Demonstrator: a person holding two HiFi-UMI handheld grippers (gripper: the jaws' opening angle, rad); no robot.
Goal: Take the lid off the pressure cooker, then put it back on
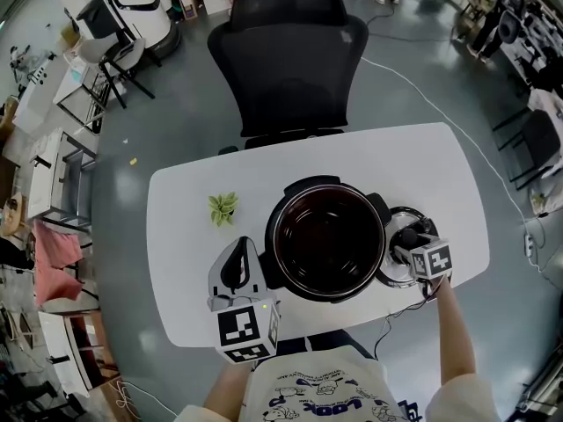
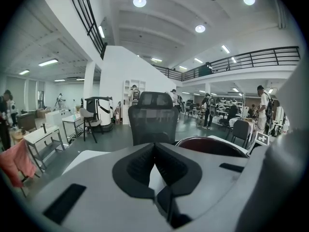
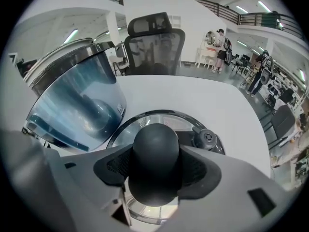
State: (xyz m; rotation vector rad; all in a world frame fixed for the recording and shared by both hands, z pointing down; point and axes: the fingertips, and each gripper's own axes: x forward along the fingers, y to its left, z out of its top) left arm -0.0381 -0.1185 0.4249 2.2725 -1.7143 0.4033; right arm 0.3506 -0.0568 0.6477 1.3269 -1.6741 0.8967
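Lid is off and lies flat on the table, just right of the open cooker, so the job looks abt halfway: putting it back is what's left.

R gripper points steeply down at the lid, jaws wide, and pinches the round black knob, one pad on each side. L gripper is pressed together w/ nothing in it, near the cooker's left side.

Handling, as a guess: metal lid, stiff, prob fairly heavy for a single-knob hold. The knob is smooth and round, so it could roll or slip in the pads and let the lid tilt. Grip it square across the middle, lift level, and stay clear of the small valve beside it.

Views: the R gripper view gives the pad-to-knob fit, the valve and the cooker's steel wall close by. The head view gives the layout only and hides the knob under the gripper. The L gripper view shows shut jaws and the cooker rim beyond.
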